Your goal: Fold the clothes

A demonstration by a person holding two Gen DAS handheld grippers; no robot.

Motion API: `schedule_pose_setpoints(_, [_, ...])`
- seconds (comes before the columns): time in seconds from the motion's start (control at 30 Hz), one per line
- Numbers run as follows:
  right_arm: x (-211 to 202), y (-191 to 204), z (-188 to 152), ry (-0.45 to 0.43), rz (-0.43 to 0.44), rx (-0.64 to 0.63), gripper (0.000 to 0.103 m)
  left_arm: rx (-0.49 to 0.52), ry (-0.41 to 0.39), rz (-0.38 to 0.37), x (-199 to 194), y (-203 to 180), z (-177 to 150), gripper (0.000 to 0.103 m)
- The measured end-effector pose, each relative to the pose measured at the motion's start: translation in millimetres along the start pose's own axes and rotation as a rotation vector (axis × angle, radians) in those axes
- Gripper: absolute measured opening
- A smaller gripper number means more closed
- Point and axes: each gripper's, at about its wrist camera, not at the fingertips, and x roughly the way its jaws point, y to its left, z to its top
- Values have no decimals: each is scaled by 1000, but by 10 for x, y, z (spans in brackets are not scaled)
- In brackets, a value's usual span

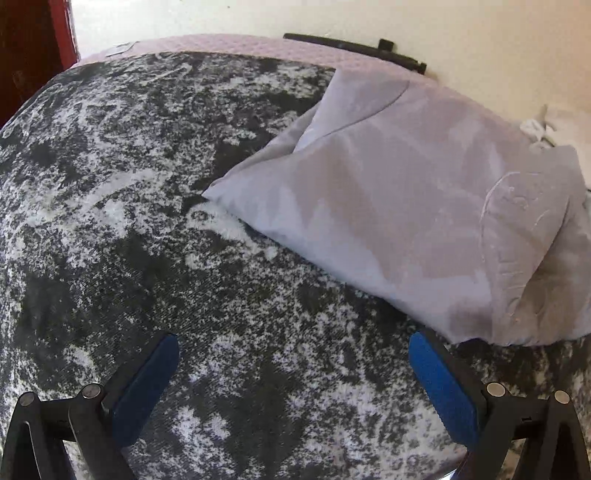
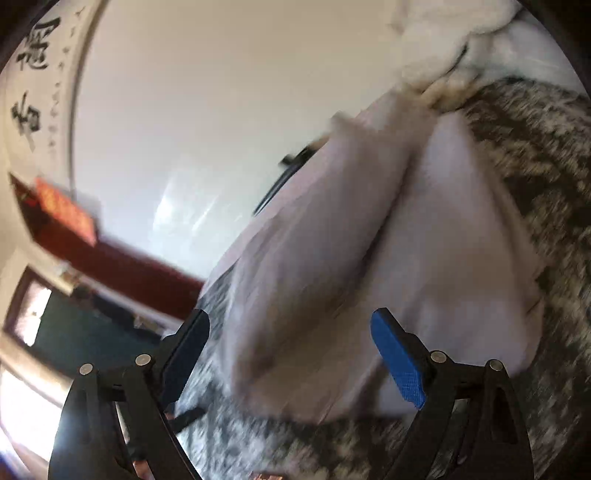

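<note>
Bedcover first: mottled black-and-white plush blanket [image 1: 155, 206] fills nearly the whole left wrist view, spread flat over the bed, and shows again under the fabric in the right wrist view [image 2: 535, 155]. Behind it runs the plain cream wall [image 1: 332, 18], with a strip of pale pink quilted bedspread [image 1: 221, 44] along the far edge of the blanket. Next in size, the pale lilac folded garment [image 1: 406, 206] lies on the blanket toward the right of the left wrist view, a faint embossed emblem on its right-hand layer, 1 pointed corner reaching out to the left. In the right wrist view that same lilac garment [image 2: 369, 266] is blurred, seen as 2 long lobes with a crease between them. A thin black rod [image 1: 354, 50] lies at the wall behind the bedspread. Down to the tools: the left gripper [image 1: 293, 354] hovers over bare blanket, blue pads spread wide, nothing between them, the garment's near edge just beside its right pad. The right gripper [image 2: 290, 332] has jaws standing wide apart too, the garment lying just ahead between the finger lines, neither pad pressing on it.
</note>
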Motion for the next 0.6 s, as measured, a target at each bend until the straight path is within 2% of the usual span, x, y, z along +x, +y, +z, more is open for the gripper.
schedule_pose_setpoints(0.2, [316, 59, 603, -8, -41, -70, 92, -22, 10, 1, 13, 75, 50, 103])
schedule_pose_setpoints(0.27, [505, 159, 847, -16, -161, -145, 92, -14, 11, 9, 23, 95, 74, 103])
schedule_pose_setpoints(0.33, [722, 172, 1053, -21, -325, -210, 92, -9, 15, 17, 48, 120, 104, 103])
schedule_pose_setpoints(0.37, [874, 112, 1140, -2, -409, -213, 92, -8, 17, 18, 65, 127, 128, 103])
schedule_pose_setpoints(0.4, [1031, 33, 1178, 41, -442, -194, 92, -6, 20, 16, 81, 133, 155, 103])
schedule_pose_setpoints(0.47, [1346, -126, 1254, 127, -506, -156, 78, -8, 22, 16, 110, 144, 206, 103])
schedule_pose_setpoints(0.5, [1451, -160, 1265, 147, -517, -157, 59, -11, 23, 17, 121, 151, 227, 103])
schedule_pose_setpoints(0.53, [1460, -109, 1225, 124, -489, -198, 44, -17, 24, 20, 130, 161, 243, 103])
schedule_pose_setpoints(0.6, [1384, -7, 1151, 73, -427, -260, 25, -27, 26, 20, 135, 182, 254, 103])
